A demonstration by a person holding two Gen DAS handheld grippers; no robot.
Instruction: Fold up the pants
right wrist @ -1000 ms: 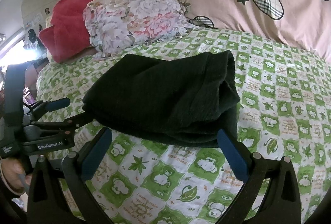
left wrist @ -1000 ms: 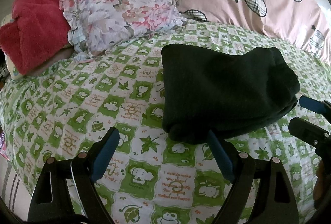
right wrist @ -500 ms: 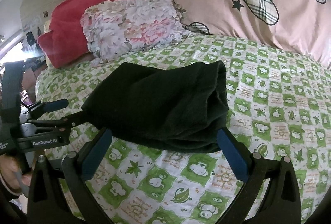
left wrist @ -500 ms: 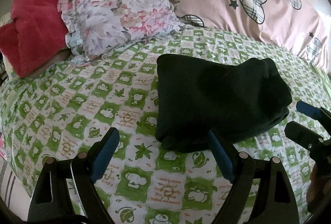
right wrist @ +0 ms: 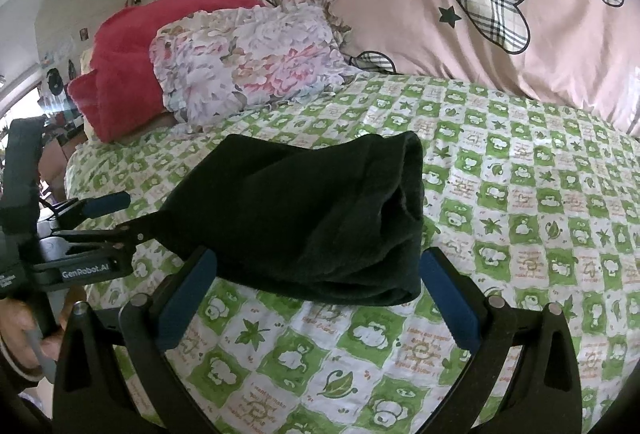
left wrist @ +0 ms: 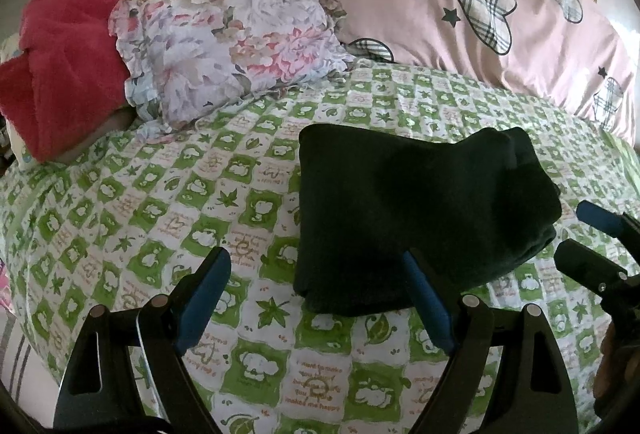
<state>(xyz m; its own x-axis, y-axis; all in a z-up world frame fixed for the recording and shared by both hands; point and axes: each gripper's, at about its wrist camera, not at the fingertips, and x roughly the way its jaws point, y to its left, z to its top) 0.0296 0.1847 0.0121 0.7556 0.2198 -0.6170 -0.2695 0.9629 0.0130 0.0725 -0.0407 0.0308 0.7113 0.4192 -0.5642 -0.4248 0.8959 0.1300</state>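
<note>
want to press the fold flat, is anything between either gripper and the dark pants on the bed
Nothing visible is in the way. The folded pants lie on the green checked sheet right ahead of the open left gripper and open right gripper. The floral pillow sits well behind.

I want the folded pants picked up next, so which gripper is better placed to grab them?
Right, probably. The right gripper is open with the black pants bundle centred just ahead of it. The left gripper is also open, but sits off the bundle's left corner.
</note>
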